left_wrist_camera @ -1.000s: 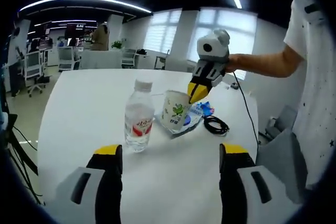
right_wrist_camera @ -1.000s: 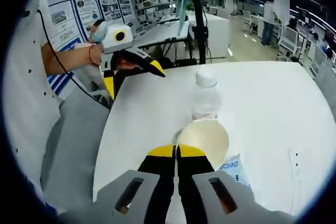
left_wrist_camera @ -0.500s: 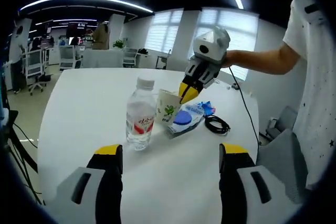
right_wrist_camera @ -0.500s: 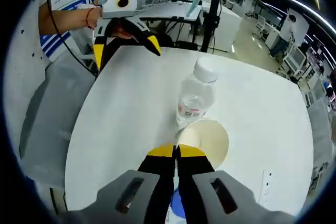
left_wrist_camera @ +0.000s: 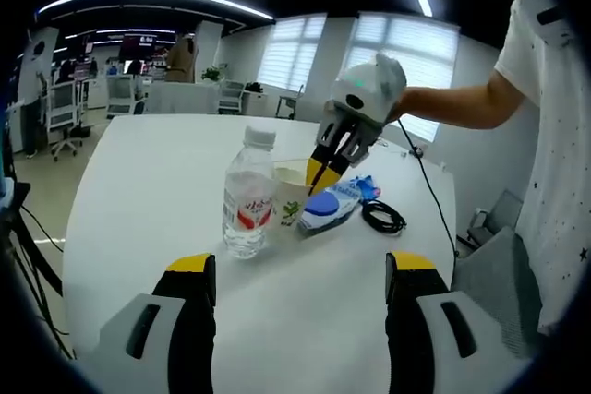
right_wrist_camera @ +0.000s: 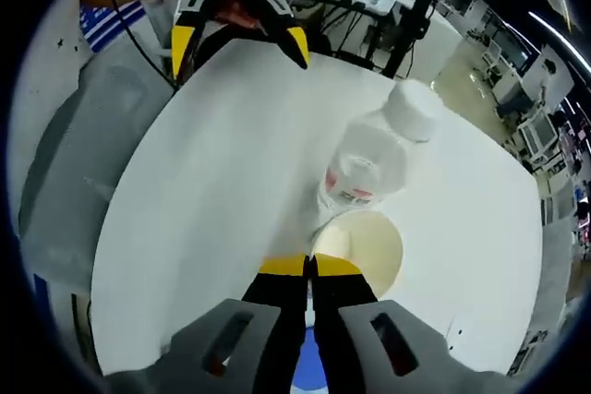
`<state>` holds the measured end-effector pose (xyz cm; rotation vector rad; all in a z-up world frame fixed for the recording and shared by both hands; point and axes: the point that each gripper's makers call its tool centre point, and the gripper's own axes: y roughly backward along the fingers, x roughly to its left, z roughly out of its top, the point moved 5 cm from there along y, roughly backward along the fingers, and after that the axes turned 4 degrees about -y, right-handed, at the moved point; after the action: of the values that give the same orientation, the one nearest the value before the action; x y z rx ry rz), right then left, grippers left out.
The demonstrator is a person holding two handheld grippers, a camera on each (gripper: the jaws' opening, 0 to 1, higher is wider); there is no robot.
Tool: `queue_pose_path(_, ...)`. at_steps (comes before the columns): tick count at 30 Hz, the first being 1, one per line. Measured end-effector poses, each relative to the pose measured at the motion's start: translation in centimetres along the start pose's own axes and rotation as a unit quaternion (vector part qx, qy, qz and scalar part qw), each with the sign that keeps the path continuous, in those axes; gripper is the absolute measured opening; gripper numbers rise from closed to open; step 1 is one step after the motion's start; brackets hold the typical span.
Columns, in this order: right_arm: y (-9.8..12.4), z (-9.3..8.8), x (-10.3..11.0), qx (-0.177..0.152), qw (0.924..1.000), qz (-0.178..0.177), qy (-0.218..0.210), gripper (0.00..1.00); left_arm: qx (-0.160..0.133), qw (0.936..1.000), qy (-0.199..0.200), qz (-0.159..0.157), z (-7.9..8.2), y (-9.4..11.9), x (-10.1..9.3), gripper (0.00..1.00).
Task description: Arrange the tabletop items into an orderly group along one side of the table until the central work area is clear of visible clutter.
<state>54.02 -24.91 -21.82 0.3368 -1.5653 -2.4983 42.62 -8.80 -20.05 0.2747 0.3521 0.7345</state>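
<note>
1. While the right gripper (left_wrist_camera: 320, 175) stays out of it, the water bottle (left_wrist_camera: 247, 193) stands upright at the left of the cluster, near the middle of the white table (left_wrist_camera: 129, 182), not yet moved aside.
2. Just right of the bottle, touching or nearly so, the paper cup (left_wrist_camera: 290, 193) is pinched at its rim by the right gripper, jaws clenched on it.
3. Next right lies the blue-and-white packet (left_wrist_camera: 334, 206), flat, beside the cup.
4. Farthest right, the black cable (left_wrist_camera: 380, 219) lies coiled.
5. Nearest, the left gripper (left_wrist_camera: 294, 269) hovers with jaws spread, holding nothing.
6. Judging by this, grouping has begun; shifting everything to one edge remains.
</note>
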Motion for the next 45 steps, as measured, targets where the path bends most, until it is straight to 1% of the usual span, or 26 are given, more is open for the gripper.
queue_pose_path(4,-0.6,-0.4,-0.2,0.018,0.9997,0.001,0.018,0.0,0.002,1.0,0.001,0.0,-0.1,-0.1,0.1,0.76)
queue_pose_path(11,-1.2,-0.2,-0.2,0.024,0.9992,0.005,0.03,0.0,0.001,1.0,0.005,0.001,-0.3,-0.1,0.2,0.76)
queue_pose_path(22,-1.9,-0.2,-0.1,0.029,0.999,0.01,0.033,0.0,0.001,1.0,0.006,0.001,-0.3,-0.1,0.3,0.76)
queue_pose_path(32,-1.8,0.0,0.0,0.022,0.9994,0.01,0.024,0.0,0.002,1.0,0.006,0.0,-0.4,-0.1,0.2,0.76)
queue_pose_path(40,-1.7,-0.2,0.4,0.021,0.9996,0.011,0.018,0.1,0.002,1.0,0.002,0.0,-0.2,-0.2,0.1,0.76)
queue_pose_path(43,-1.7,-0.3,0.5,0.018,0.9997,0.01,0.013,0.16,0.0,1.0,0.001,-0.002,-0.1,-0.3,0.0,0.76)
queue_pose_path(45,-1.6,-0.3,0.6,0.016,0.9998,0.013,0.009,0.18,0.001,1.0,0.0,-0.002,0.0,-0.3,0.0,0.76)
